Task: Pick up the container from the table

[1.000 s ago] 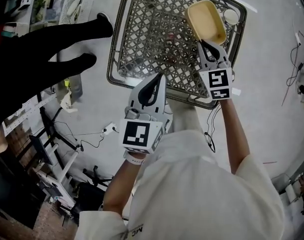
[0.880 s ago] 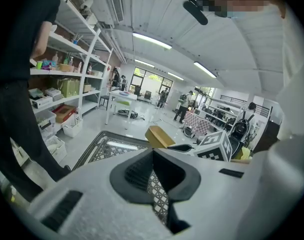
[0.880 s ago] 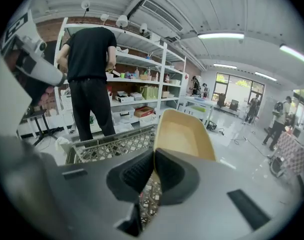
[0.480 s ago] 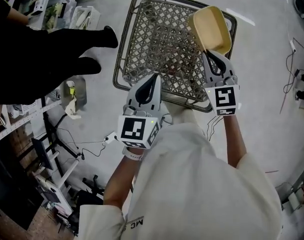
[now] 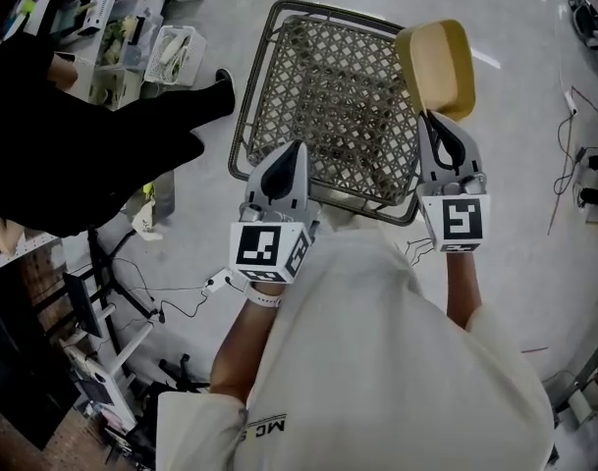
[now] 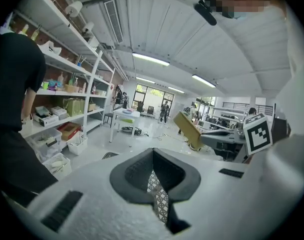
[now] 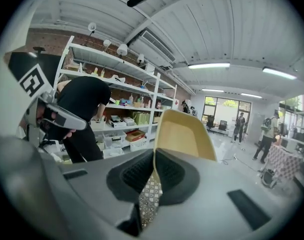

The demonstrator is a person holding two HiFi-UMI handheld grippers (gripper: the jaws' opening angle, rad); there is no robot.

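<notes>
My right gripper (image 5: 439,124) is shut on the rim of a yellow container (image 5: 438,67) and holds it in the air past the right edge of the metal mesh table (image 5: 323,91). From the right gripper view the container (image 7: 184,133) stands up from between the closed jaws of that gripper (image 7: 154,151). My left gripper (image 5: 291,157) hovers over the table's near edge, shut and empty. In the left gripper view the pads of this gripper (image 6: 152,151) meet, and the container (image 6: 187,129) shows tilted at the right.
A person in black (image 5: 73,135) stands at the left beside shelves with white bins (image 5: 151,47). Cables (image 5: 571,140) lie on the floor at the right. The mesh table has a raised wire rim (image 5: 242,140).
Both grippers have risen. The right one has carried the container up off the mesh table and out past its right edge. The person in black has shifted at the left.
</notes>
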